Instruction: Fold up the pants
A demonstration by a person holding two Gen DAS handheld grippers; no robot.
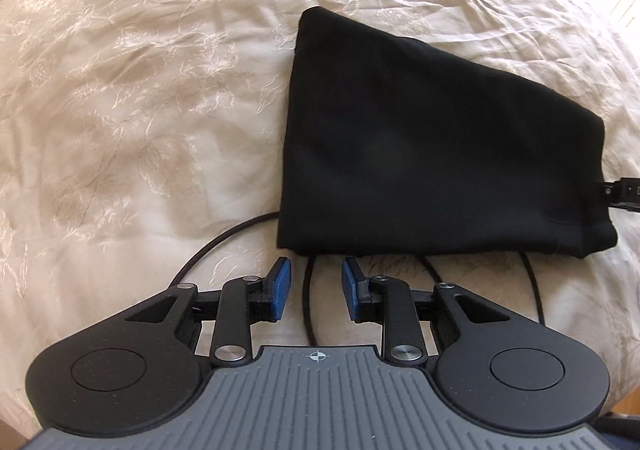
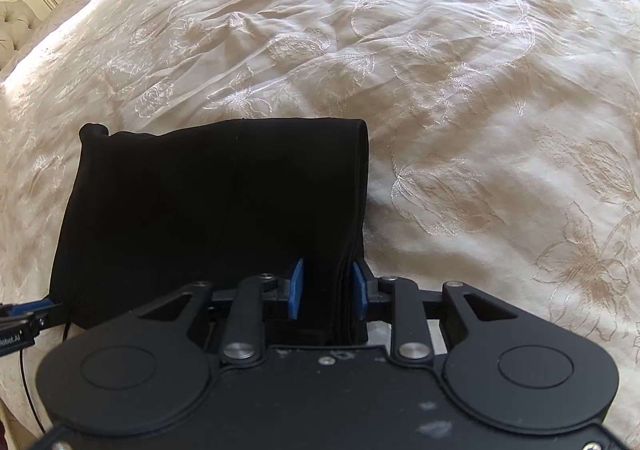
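Black, soft and floppy, that's how I'd read these pants (image 1: 432, 153). They're already down to a compact bundle of several layers, lying flat on the cream embroidered bedspread (image 1: 140, 109). My guess is a light knit or jersey: no stiffness at all, a bit bulky at the rolled folds, and likely to sag or slide apart if you lift it by only one layer.

Going left to right: the left gripper (image 1: 316, 290) sits at about 6 o'clock in its own view, jaws spread apart with nothing between the blue pads (image 1: 280, 290), just short of the bundle's near edge. The pants fill the 1 to 3 o'clock area in that view. A thin black cable (image 1: 224, 238) loops over the bedspread near the bundle's near left corner, so that's something to avoid snagging.

Further right, the right gripper (image 2: 328, 290) is at the bundle's right edge. Its jaws are parted and straddle the stacked layer edges (image 2: 348, 290), with cloth running between the pads, but they don't look squeezed shut on it. From that camera the pants (image 2: 208, 217) sit from 9 to 12 o'clock, with the rounded fold along the right side.

For a grip, I'd pinch the whole stack at the near corners, all layers together. Thin fabric like this slips easily if you only catch the top sheet.
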